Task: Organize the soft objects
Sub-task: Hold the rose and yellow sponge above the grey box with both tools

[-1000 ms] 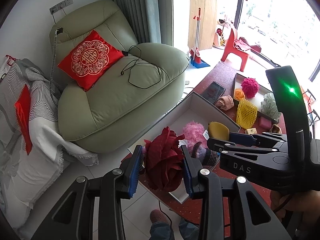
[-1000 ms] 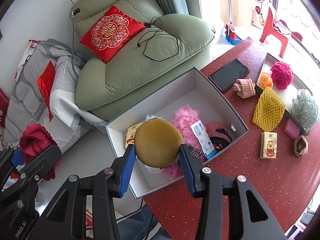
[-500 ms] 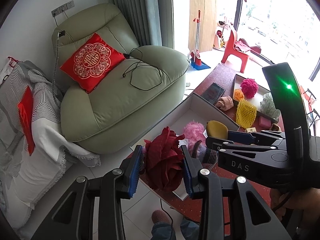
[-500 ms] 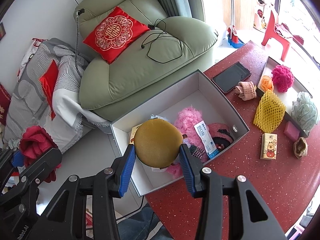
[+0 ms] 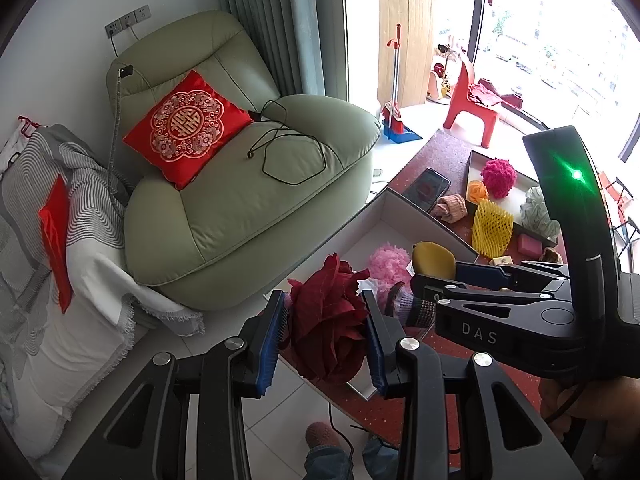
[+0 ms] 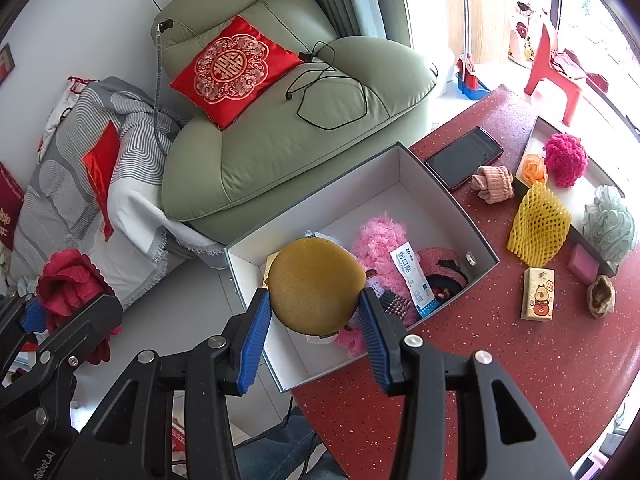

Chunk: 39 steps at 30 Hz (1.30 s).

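Red speckled surface [image 6: 520, 360] carries an open box [image 6: 440, 196]; left gripper [image 5: 326, 338] fingers clamp a red fabric flower [image 5: 328, 332]; right gripper [image 6: 316, 320] fingers clamp a mustard sponge [image 6: 316, 284].

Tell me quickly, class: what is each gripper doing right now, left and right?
Left gripper: jaws closed on the dark red fabric flower.
Right gripper: jaws closed on the round mustard-yellow sponge, above the open box.

- "DAS" stood in pale letters on the side of the right gripper [image 5: 460, 276], seen from the left wrist.
- "Robot.AI" ran along the left gripper's [image 6: 28, 312] black frame.
- The white sachet [image 6: 412, 274] in the box [image 6: 448, 196] bore "ZO" beside blue characters too small to read.
- A gold double-happiness sign was on the red cushion [image 6: 232, 70].
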Each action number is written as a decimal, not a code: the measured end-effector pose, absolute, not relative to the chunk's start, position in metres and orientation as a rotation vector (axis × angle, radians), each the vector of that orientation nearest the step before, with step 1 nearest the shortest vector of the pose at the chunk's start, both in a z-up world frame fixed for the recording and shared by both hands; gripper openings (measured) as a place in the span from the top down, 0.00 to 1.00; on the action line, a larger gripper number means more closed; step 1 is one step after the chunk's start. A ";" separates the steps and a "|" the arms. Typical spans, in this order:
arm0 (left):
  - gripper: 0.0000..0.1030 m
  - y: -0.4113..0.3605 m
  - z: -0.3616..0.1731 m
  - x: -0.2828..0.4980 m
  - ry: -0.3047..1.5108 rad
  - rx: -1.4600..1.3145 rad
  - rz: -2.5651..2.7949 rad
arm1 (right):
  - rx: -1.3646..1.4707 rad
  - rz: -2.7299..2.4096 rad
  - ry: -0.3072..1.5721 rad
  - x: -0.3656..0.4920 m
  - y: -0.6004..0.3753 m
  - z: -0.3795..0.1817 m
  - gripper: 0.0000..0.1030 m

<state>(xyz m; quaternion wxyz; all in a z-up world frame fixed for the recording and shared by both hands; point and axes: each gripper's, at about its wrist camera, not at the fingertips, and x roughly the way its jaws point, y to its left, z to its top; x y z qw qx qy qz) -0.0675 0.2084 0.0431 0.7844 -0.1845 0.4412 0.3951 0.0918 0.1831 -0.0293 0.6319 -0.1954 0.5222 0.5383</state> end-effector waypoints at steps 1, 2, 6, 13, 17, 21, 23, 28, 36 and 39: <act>0.63 0.208 0.043 -0.068 0.952 -0.399 0.852 | -0.447 1.232 1.195 0.092 0.183 -0.029 0.53; 0.63 0.208 0.043 -0.067 0.951 -0.399 0.852 | -0.447 1.233 1.194 0.092 0.183 -0.029 0.53; 0.63 0.208 0.043 -0.067 0.952 -0.399 0.850 | -0.445 1.230 1.193 0.093 0.182 -0.030 0.53; 0.63 0.210 0.036 -0.063 0.975 -0.409 0.831 | -0.434 1.208 1.217 0.096 0.177 -0.036 0.53; 0.63 0.209 0.033 -0.057 0.989 -0.406 0.815 | -0.434 1.191 1.229 0.100 0.175 -0.039 0.53; 0.63 0.210 0.033 -0.055 0.989 -0.401 0.809 | -0.433 1.186 1.223 0.103 0.177 -0.038 0.53; 0.63 0.211 0.033 -0.056 0.986 -0.406 0.811 | -0.432 1.188 1.217 0.103 0.178 -0.036 0.53; 0.63 0.212 0.031 -0.055 0.991 -0.408 0.806 | -0.434 1.187 1.218 0.102 0.179 -0.036 0.53; 0.63 0.216 0.019 -0.056 1.018 -0.438 0.799 | -0.415 1.154 1.243 0.111 0.171 -0.044 0.53; 0.63 0.218 0.014 -0.058 1.027 -0.448 0.799 | -0.398 1.133 1.254 0.117 0.167 -0.048 0.53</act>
